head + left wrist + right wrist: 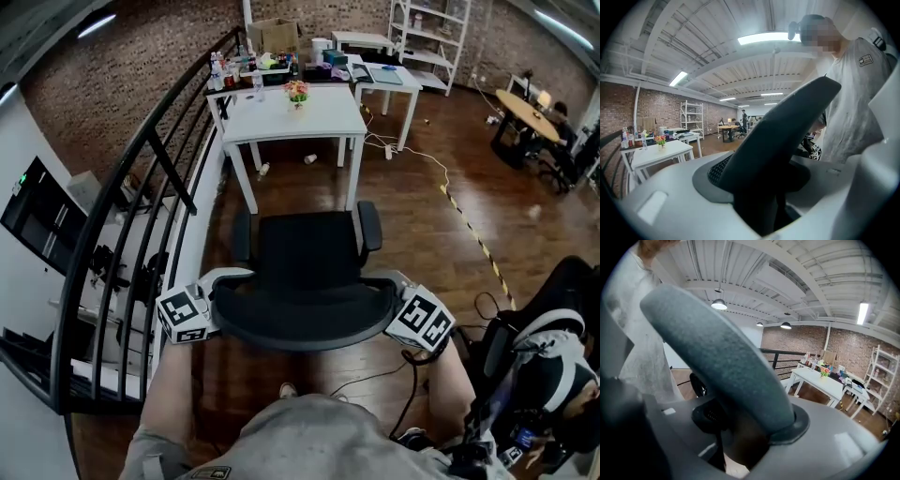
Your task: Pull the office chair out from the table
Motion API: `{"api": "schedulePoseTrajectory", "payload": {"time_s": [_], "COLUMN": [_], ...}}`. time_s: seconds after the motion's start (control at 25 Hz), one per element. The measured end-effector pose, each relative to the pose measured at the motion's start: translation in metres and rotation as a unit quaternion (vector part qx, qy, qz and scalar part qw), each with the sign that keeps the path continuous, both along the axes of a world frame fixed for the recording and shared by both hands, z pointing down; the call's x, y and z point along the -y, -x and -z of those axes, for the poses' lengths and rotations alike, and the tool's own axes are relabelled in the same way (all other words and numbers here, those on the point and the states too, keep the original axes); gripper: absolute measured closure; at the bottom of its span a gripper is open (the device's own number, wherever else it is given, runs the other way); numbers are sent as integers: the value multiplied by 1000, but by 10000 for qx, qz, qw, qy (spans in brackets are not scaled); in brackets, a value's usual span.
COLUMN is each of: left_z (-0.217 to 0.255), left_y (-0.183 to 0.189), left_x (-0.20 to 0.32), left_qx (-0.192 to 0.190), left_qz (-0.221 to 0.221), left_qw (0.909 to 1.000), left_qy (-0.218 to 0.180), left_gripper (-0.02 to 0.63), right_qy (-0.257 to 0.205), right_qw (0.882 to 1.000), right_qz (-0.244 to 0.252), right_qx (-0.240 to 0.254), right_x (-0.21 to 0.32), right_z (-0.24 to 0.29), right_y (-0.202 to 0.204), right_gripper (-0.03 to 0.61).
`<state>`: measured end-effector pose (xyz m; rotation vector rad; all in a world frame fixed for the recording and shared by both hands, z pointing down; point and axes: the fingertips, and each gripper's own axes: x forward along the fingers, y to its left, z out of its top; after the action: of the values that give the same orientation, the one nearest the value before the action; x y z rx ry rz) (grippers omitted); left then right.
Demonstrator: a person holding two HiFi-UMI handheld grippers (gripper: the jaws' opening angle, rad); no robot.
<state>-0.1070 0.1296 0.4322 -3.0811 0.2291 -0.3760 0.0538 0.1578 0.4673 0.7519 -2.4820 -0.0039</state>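
Note:
The black office chair (309, 258) stands on the wood floor a short way in front of the white table (291, 117), its seat free of the tabletop. I stand behind its curved backrest (305, 323). My left gripper (221, 298) clamps the backrest's left end and my right gripper (392, 298) clamps its right end. In the left gripper view the dark backrest edge (783, 126) fills the gap of the left gripper (764, 206). The right gripper view shows the grey-looking padded edge (722, 357) wedged in the right gripper (740, 441). The table (820, 380) shows beyond.
A black stair railing (141, 187) runs along the left. More white tables (384, 75) and a shelf (431, 37) stand at the back. Cables (412, 150) and striped tape (473, 234) lie on the floor. Another dark chair (553, 309) sits at my right.

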Motion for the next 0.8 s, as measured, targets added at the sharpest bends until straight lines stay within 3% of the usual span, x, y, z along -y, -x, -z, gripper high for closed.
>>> {"api": "schedulePoseTrajectory", "payload": {"time_s": [0.2,0.4,0.8], "left_z": [-2,3,15], "left_y": [6,10,45], "left_x": [-5,-2,-10], "left_qx": [-73,-249,-740], "left_qz": [33,385,1230], "left_qw": [9999,9985,9885], "left_qy": [-96,-307,-477], "left_gripper": [373,310,304], "right_qy": [-130,-277,-430], "right_qw": [9998,9994,9942], "right_qz": [71,-8,-843], "right_qx": [111,206,512], "right_x": [-8,-9,-27], "right_z": [1,5,11], "right_y": [6,11,-30], "right_gripper": [333,300,275]}}
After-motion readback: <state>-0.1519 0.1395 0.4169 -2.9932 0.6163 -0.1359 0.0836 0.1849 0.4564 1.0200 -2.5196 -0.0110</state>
